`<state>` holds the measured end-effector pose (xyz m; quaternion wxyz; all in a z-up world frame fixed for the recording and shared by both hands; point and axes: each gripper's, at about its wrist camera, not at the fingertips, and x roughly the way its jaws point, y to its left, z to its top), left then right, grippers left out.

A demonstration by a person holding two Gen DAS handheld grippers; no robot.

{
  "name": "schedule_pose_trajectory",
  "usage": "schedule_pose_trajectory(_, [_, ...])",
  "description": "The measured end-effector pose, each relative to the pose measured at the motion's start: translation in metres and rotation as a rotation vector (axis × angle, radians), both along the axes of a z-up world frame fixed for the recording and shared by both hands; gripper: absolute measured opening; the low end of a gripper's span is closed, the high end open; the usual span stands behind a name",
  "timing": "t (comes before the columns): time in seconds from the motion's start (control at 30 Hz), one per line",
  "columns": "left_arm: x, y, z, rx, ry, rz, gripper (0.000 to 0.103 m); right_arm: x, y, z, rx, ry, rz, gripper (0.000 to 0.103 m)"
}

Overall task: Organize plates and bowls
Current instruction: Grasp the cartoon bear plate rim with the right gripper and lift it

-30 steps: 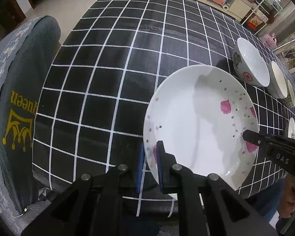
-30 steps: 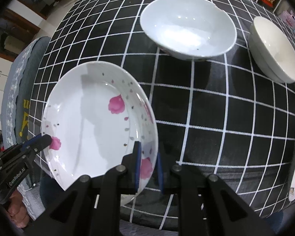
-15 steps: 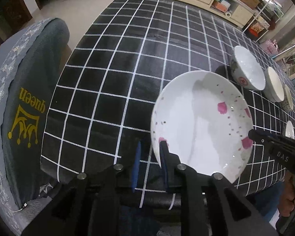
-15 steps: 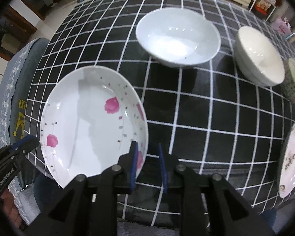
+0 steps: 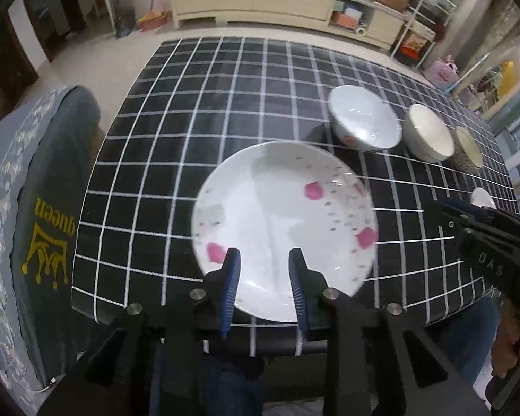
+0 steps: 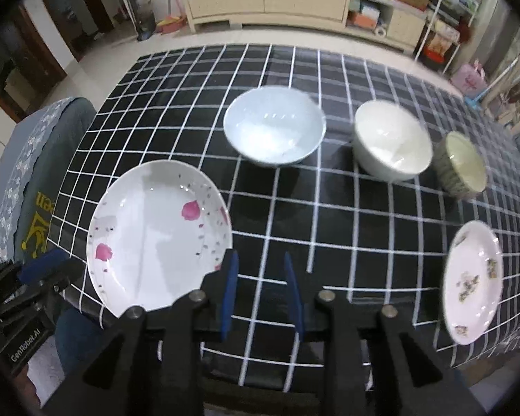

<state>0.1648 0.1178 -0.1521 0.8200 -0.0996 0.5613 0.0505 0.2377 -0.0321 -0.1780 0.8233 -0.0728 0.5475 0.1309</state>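
A white plate with pink flowers [image 5: 284,232] [image 6: 156,232] lies flat near the front left edge of the black checked table. My left gripper [image 5: 264,267] is open and empty, its jaws apart just above the plate's near rim. My right gripper [image 6: 260,270] is open and empty, to the right of the plate over bare cloth. A row of three bowls stands behind: a white bowl [image 6: 274,124] [image 5: 364,121], a cream bowl [image 6: 391,138] [image 5: 430,131] and a small patterned bowl [image 6: 462,163] [image 5: 468,149]. A smaller flowered plate [image 6: 475,280] lies at the front right.
A grey chair back with a yellow crown print [image 5: 41,215] [image 6: 31,187] stands at the table's left side. The table's front edge [image 6: 329,346] runs just under both grippers. A low cabinet [image 6: 270,3] stands across the room.
Both grippers let go of the pink-flowered plate, opened and drew back and up. The plate now lies on the table, free of both.
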Motion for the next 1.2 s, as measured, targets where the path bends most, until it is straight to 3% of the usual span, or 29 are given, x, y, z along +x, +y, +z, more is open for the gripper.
schedule_pose_trajectory(0.13, [0.004,-0.020,0.011,0.011,-0.026,-0.028,0.032,-0.004,-0.017,0.016,0.025,-0.041,-0.018,0.056])
schedule_pose_trajectory(0.2, [0.007,-0.031,0.014,-0.005,-0.030,-0.042,0.032,-0.007,-0.028,0.022,0.044,-0.044,-0.018,0.059])
schedule_pose_trajectory(0.4, [0.016,-0.077,0.024,-0.034,-0.052,-0.102,0.036,-0.008,-0.076,0.033,0.120,-0.001,-0.079,0.062])
schedule_pose_trajectory(0.73, [0.050,-0.184,0.029,-0.093,-0.059,-0.238,0.038,-0.011,-0.180,0.037,0.098,-0.002,-0.179,0.063])
schedule_pose_trajectory(0.93, [0.073,-0.240,0.017,-0.114,-0.015,-0.294,0.038,-0.007,-0.242,0.025,0.098,0.027,-0.266,0.063])
schedule_pose_trajectory(1.2, [0.099,-0.285,-0.004,-0.133,0.045,-0.313,0.038,0.002,-0.309,-0.006,0.102,0.095,-0.375,0.063])
